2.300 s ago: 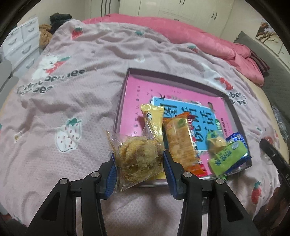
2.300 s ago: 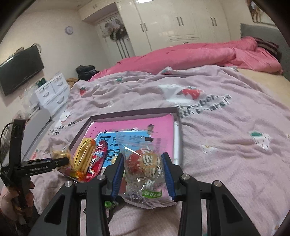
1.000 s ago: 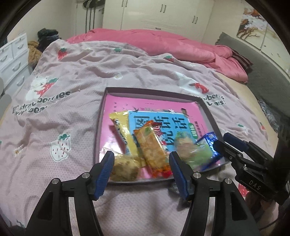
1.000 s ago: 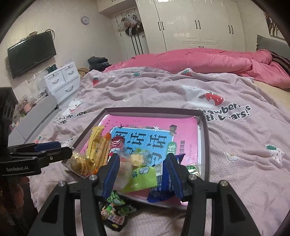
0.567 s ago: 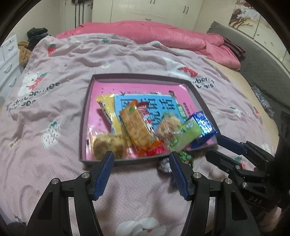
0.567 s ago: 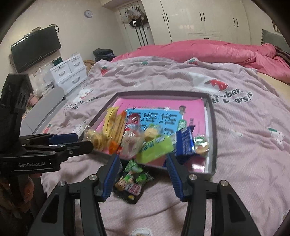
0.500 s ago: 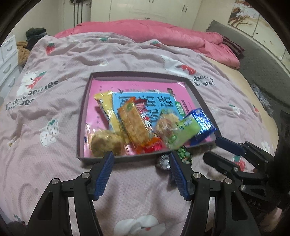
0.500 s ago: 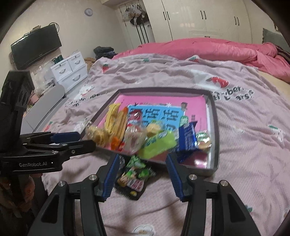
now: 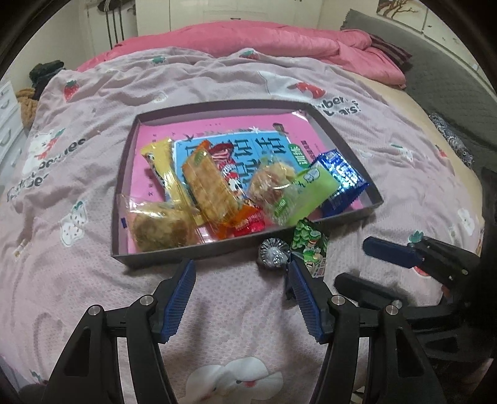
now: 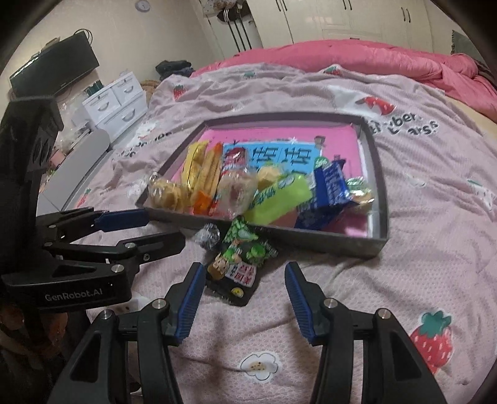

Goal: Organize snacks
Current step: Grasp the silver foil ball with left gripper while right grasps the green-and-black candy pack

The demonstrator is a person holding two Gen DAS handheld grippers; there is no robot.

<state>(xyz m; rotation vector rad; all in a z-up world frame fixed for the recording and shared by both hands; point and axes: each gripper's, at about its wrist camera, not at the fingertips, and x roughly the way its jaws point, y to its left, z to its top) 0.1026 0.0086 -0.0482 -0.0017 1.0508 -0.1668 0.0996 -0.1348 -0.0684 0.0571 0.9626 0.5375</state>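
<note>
Both your left gripper [image 9: 240, 270] and right gripper [image 10: 245, 273] stand apart and empty. The green snack packet [image 10: 240, 258] and foil-wrapped sweet [image 10: 208, 235] lie on the bedspread [image 10: 403, 264], just outside the tray's [image 10: 310, 241] near edge. Both look light, crinkly and slippery; pinch the packet across its flat middle, gently.

A home bedroom is shown. Most of the view is filled by a bed covered with a strawberry-printed sheet [image 10: 403, 217]; a pink duvet [image 10: 372, 59] is bunched at its far end. White wardrobes [image 10: 341, 18], a white drawer unit [image 10: 119, 99] and a wall-mounted television [image 10: 52, 65] are seen beyond.
</note>
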